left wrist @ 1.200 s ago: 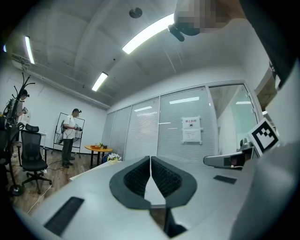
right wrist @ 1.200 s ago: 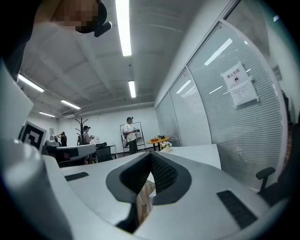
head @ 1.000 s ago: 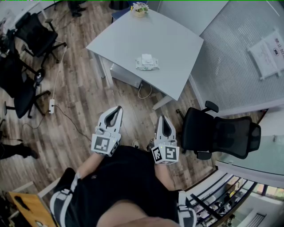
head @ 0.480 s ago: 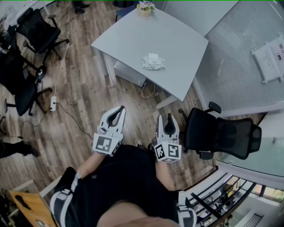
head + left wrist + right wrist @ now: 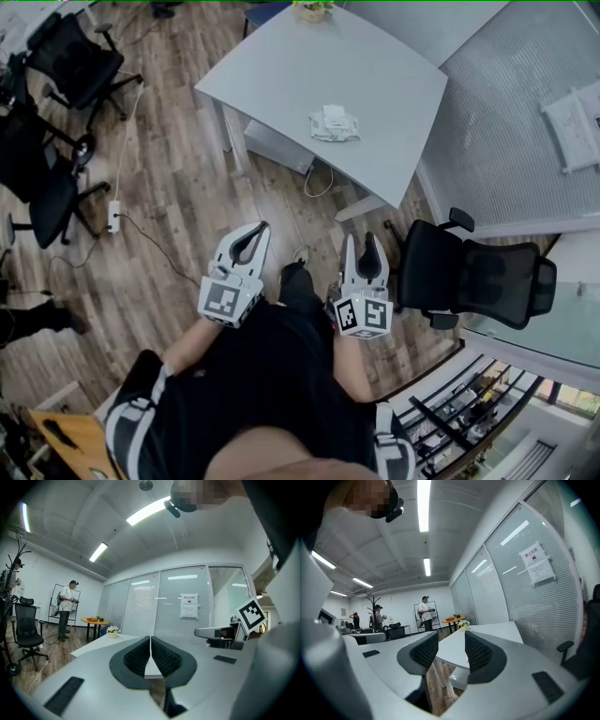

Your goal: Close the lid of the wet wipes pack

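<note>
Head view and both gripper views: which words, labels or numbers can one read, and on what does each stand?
No text can be read.
White paper notice on the glass partition: print too small to read.
White wet wipes pack: print too small.
Black-and-white square marker cubes: patterns only, no words.

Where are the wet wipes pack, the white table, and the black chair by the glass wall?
wet wipes pack (image 5: 335, 123), head view, middle of its top.
white table (image 5: 281, 66), head view, bare tabletop.
black chair (image 5: 431, 267), head view, its seat.
</note>
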`<state>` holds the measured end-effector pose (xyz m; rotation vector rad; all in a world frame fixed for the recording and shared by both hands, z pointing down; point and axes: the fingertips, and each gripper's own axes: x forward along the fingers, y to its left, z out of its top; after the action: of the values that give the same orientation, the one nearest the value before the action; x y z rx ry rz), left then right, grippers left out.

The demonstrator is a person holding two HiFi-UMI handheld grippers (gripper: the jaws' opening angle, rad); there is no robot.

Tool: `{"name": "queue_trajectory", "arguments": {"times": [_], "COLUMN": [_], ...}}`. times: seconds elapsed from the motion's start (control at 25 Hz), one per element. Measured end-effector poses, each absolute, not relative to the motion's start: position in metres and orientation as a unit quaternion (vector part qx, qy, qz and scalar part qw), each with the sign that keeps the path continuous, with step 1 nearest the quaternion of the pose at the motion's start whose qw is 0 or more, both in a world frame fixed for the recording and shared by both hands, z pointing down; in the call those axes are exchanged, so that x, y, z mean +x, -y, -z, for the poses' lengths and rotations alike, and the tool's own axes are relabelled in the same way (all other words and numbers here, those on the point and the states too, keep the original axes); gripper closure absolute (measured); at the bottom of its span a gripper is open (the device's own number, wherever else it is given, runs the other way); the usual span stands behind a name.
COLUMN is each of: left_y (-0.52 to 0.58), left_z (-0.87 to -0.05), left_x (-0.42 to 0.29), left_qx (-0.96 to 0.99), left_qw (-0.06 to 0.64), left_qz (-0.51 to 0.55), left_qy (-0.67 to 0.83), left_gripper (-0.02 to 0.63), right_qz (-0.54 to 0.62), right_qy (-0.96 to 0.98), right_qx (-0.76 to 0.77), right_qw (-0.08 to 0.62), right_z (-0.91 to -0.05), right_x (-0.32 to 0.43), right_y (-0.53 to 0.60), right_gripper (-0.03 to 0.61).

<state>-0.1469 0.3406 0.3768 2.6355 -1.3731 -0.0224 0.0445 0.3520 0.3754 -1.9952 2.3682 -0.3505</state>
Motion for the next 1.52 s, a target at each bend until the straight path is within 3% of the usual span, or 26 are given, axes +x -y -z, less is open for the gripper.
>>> {"name": "queue_trajectory", "arguments": {"times": [1.0,1.24,1.52], "left_y": [-0.043,0.012,0.078], "left_z": [-0.408,-0.448,-0.553], "left_x": [-0.026,-0.009,0.019], "left_qx": [0.863,0.871,0.891], "left_qw": [0.072,0.044,0.019], "left_qz": [-0.043,-0.147,-0.317], "left_qy": [0.498,0.467,0.325], "left_gripper": [0.586,0.586,0.584], "right_qz": [0.11,0.124,0.134], "right_qy": [-0.806,-0.816,-0.814], "right_qx": [-0.581,-0.565,-0.562], "right_qw": [0.001,-0.016,-0.058], "right_z": [-0.392,-0.409,-0.442], "right_x": [0.153,0.161,0.162], "right_y": [-0.03,0.024,0.087], "right_gripper": [0.396,0.396,0.394]}}
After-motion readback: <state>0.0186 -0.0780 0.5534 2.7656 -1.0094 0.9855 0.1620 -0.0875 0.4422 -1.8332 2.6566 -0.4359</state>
